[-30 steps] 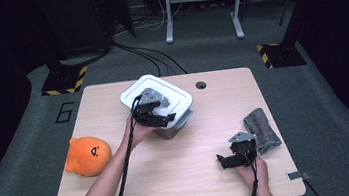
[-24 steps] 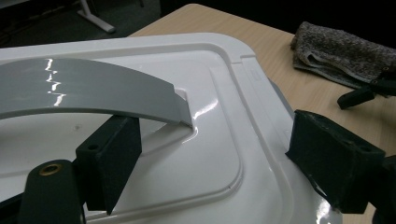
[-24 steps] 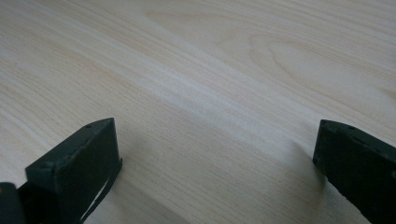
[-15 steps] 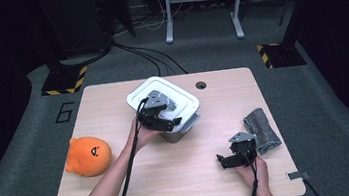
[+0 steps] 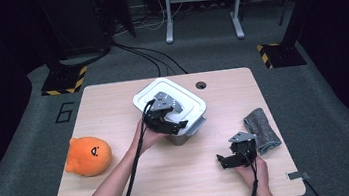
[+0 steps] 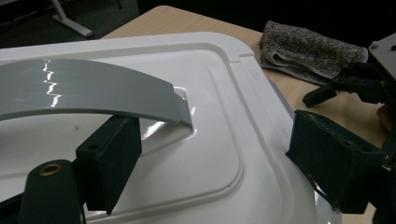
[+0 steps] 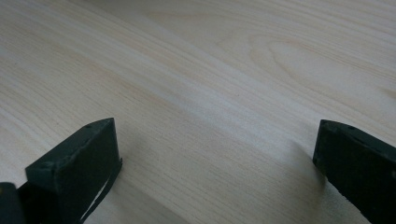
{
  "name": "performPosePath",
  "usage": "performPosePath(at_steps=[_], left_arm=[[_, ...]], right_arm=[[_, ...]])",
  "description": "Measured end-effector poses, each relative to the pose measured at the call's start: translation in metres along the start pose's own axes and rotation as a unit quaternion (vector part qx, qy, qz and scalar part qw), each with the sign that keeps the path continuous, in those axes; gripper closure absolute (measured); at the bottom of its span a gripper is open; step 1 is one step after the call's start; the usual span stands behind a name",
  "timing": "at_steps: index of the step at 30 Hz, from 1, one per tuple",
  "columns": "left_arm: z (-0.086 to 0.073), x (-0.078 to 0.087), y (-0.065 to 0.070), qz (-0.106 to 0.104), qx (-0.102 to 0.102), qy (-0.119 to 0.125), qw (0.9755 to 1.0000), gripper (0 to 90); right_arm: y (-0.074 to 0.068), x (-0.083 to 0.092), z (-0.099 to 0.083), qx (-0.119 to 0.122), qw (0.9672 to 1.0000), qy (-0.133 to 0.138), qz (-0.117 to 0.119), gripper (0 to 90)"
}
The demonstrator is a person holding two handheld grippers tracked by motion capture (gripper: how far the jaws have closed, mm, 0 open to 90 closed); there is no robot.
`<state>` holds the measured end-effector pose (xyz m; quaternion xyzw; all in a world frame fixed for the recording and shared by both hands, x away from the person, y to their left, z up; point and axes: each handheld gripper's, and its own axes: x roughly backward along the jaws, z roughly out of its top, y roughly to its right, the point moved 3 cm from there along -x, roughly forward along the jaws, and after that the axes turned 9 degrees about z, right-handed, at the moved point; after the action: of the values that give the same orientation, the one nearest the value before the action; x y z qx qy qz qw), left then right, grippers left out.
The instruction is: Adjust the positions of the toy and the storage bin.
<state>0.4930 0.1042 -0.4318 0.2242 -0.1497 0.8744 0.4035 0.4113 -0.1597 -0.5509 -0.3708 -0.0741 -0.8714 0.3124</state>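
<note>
Hovering wide open over the white lidded bin near the desk's far edge, the left gripper straddles one end of the lid's grey handle without pressing it. A skewed closure could slip off the glossy handle or nudge the bin. The right gripper rests open near the front edge.

Numeral 6 marked on grey floor mat, left of table.

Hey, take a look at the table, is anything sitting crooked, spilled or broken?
Mostly tidy. The white lidded bin sits turned at an angle to the table edges, with the left tool over its near corner, jaws open beside the grey handle. The grey cloth is loosely folded. No spill or damage visible.
</note>
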Motion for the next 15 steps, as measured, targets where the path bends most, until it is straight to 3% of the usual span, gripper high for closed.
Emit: performPosePath(at_steps=[15], left_arm=[[0.004,-0.005,0.022,-0.024,-0.014,0.008,0.9996,16.9]], right_arm=[[0.0,0.0,0.0,0.0,1.0,0.0,0.0,0.0]])
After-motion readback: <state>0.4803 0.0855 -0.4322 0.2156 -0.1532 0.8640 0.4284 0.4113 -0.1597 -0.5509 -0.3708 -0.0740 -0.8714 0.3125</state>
